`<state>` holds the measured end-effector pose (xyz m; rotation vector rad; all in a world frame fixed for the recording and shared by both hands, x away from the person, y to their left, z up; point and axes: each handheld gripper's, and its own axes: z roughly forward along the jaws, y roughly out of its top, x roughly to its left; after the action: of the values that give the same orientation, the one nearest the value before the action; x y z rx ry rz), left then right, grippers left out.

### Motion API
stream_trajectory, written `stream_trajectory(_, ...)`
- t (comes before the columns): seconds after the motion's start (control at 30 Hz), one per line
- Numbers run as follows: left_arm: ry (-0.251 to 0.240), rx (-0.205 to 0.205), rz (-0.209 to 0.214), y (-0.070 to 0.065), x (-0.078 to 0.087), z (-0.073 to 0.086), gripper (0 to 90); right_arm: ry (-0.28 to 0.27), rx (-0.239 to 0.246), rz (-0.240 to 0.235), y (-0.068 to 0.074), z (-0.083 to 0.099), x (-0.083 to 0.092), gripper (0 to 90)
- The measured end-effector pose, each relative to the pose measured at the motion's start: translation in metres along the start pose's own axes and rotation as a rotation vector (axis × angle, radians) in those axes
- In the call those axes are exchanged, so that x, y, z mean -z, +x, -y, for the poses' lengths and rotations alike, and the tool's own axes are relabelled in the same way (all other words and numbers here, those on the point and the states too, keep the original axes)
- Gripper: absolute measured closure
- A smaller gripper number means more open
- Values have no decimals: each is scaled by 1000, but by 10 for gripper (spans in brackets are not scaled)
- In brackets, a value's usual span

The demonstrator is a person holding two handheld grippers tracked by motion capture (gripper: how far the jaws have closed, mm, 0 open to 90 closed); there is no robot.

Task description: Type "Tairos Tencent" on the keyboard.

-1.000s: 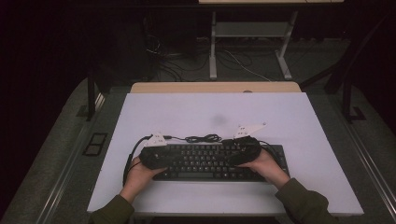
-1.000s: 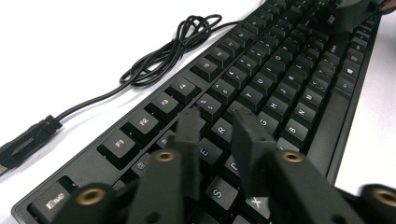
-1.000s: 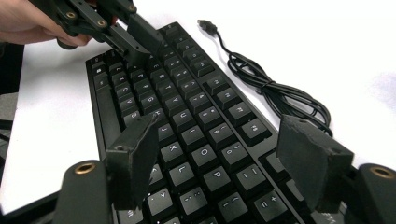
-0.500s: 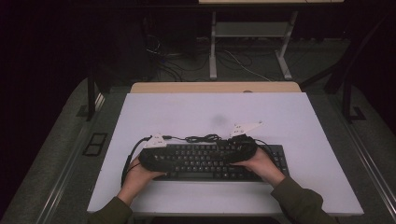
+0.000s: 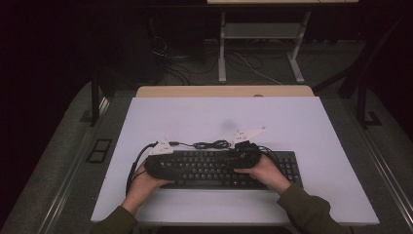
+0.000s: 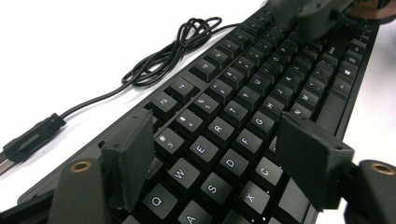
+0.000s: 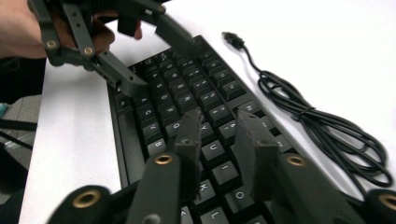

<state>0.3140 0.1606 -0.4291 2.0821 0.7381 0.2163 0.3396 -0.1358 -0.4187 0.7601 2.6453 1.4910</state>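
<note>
At the near edge of the white table (image 5: 311,126), a person's two hands hold a gripper apiece over a black keyboard (image 5: 219,170) that lies flat and square to the table's front. The left gripper (image 6: 219,158) hangs over the letter keys at the keyboard's left end, its jaws having just been opening; they stand well apart with only keys beneath them and nothing clasped. The right gripper (image 7: 222,144) hovers above the keys at the middle right, its jaws having just been closing to a narrow gap, and no thing is held between them. To press keys cleanly, it seems wise for each gripper to come down on one cap at a time, straight from above, so that a neighbouring key is not caught by the other jaw. The keyboard is a full-size board with dark caps and pale legends, its frame slim. Beyond its far edge its black cable (image 5: 210,144) lies bunched in loose loops on the table, the plug (image 7: 232,39) unconnected.
</note>
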Motion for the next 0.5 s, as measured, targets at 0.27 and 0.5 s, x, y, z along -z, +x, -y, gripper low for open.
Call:
stream_trajectory(0.27,-7,0,-8,1,0,0,212,25,30,-70,8,1,-10,892)
stream_trajectory(0.5,-10,2,-14,1,1,0,181,59,54,-114,15,3,-16,893)
